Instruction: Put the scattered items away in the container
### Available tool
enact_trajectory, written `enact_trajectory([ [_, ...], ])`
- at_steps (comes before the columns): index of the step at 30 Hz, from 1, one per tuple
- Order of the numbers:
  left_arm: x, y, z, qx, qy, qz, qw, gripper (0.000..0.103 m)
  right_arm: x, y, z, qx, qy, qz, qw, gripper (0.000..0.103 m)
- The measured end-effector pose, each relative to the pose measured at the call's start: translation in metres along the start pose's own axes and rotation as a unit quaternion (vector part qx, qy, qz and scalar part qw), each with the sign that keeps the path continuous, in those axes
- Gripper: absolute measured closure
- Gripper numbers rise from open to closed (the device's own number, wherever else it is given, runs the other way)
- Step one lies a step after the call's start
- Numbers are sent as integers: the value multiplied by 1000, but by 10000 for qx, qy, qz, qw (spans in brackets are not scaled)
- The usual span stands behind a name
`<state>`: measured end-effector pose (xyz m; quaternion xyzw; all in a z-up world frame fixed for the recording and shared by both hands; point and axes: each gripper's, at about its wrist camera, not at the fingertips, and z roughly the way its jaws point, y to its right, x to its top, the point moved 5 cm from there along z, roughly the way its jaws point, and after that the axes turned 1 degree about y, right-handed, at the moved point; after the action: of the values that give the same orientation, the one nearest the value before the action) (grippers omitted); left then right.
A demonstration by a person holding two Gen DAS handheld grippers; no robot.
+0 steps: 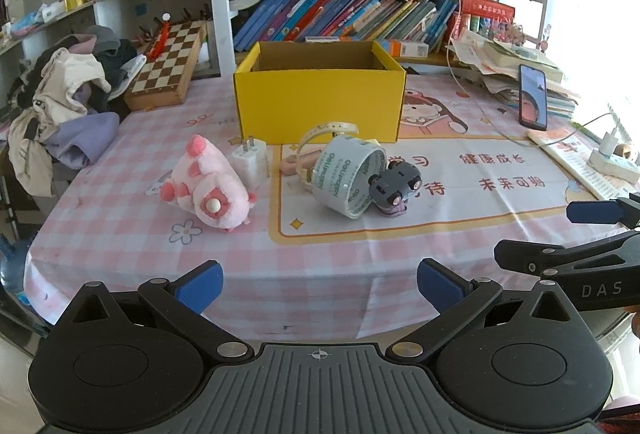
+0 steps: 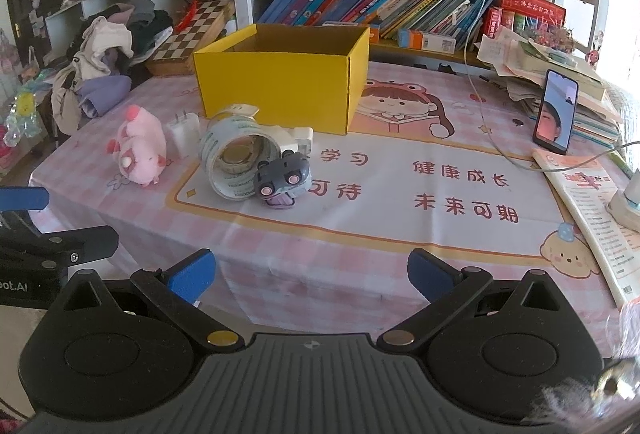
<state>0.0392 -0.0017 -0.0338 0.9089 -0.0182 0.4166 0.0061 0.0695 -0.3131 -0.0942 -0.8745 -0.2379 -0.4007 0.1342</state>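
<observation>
Bookshelves crammed with leaning books (image 1: 340, 14) rise behind a table covered by a pink checked cloth (image 1: 120, 202) with a cartoon print and Chinese characters. Toward the back of the table stands an open yellow cardboard box (image 1: 320, 102), upright, and nothing shows inside it from either view. In front of it the scattered items lie close together: a pink plush toy (image 1: 212, 186) on its side at the left, a white charger plug (image 1: 250, 160) just beside it with its prongs up, a roll of clear tape (image 1: 348, 174) tipped on its edge, and a small grey toy car (image 1: 394, 184) leaning against the roll on its right. A pale strap or band (image 1: 328, 132) arches behind the tape; what it belongs to is unclear. A chessboard (image 1: 168, 66) and a heap of clothes (image 1: 64, 102) sit at the left edge, and a phone (image 2: 556, 112) stands propped against stacked papers on the right. The left gripper (image 1: 320, 286) hovers at the near table edge, its blue-padded fingers spread wide and holding nothing. The right gripper (image 2: 312, 274) hangs beside it, likewise spread apart and empty, well short of the items.
</observation>
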Motion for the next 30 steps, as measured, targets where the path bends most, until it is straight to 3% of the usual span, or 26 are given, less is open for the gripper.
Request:
enact_trajectory([
  [30, -5, 0, 2, -163, -132, -120, 9997, 0, -3, -3, 3, 327, -128, 110, 9993, 0],
])
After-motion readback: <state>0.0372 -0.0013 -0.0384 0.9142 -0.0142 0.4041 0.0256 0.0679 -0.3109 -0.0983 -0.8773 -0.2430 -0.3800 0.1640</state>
